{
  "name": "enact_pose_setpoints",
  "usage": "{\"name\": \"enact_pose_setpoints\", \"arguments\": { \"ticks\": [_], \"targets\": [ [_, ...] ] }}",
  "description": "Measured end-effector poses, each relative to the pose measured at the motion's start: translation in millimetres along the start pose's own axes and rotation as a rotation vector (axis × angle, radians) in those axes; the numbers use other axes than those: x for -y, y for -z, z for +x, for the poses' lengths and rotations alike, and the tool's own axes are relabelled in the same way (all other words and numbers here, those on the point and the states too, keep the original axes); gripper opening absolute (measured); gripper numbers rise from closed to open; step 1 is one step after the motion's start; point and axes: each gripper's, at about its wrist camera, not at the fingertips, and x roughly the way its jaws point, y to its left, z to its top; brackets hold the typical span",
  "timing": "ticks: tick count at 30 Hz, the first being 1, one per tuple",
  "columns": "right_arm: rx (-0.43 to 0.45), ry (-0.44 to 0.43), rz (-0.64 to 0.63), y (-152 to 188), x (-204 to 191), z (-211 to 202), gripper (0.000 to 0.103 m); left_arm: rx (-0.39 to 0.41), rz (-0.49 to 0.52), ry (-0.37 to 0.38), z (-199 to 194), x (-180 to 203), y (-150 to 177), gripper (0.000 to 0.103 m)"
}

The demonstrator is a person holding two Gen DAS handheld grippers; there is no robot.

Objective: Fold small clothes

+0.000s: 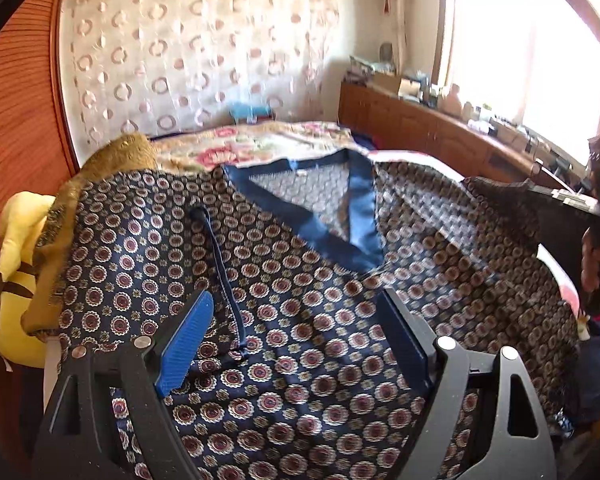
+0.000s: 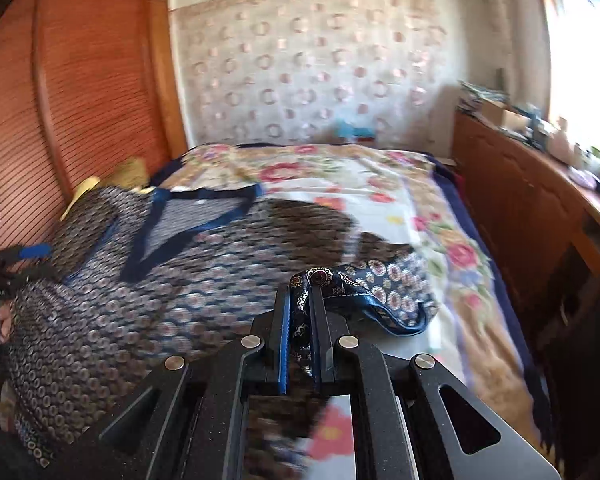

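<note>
Patterned garment (image 1: pixel 308 320) fills the lower and middle left wrist view, spread over the floral bedspread (image 1: pixel 260 146); navy ground, red-and-cream medallions, blue V neckline (image 1: pixel 352 216) at centre. Its right side is blurred, and its lower edge is cut off by the frame bottom.

Left gripper (image 1: pixel 296 344): jaws wide apart, nothing between them, cloth lying beneath. Blue pad on the left finger faces the camera; the right finger is seen edge-on.

Right gripper (image 2: pixel 300 320): jaws closed on a bunched fold of the garment (image 2: pixel 172 280) at lower centre of the right wrist view, a blue-trimmed edge looping off to the right. Most of the cloth here is motion-smeared (pattern reads only as rows of dots).

Yellow plush toy (image 1: pixel 18 272) at left edge of the left wrist view, partly covered by a mustard cloth (image 1: pixel 100 164) and the garment.

Wooden sideboard (image 1: pixel 428 128) at right carries clutter too small to identify; window overexposed.

Writing: a small white label on the black device at far left of the right wrist view, illegible. A small tag inside the neckline, unreadable.
</note>
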Motion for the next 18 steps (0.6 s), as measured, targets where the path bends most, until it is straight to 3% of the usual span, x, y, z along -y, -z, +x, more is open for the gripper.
{"name": "enact_pose_setpoints", "arguments": {
  "ticks": [4,10,18],
  "targets": [
    [-0.048,-0.011,-0.067,12.2,-23.1,18.3,0.008,0.033,0.014,0.010,-8.7,13.2,-4.3,0.084],
    [-0.103,-0.049,-0.072,24.7,-27.7,39.1,0.008,0.071,0.027,0.000,-20.2,21.7,-5.7,0.084],
    [-0.134,-0.042,-0.079,34.6,-31.3,32.6,0.012,0.091,0.028,0.022,-27.7,30.9,-6.9,0.084]
  ]
}}
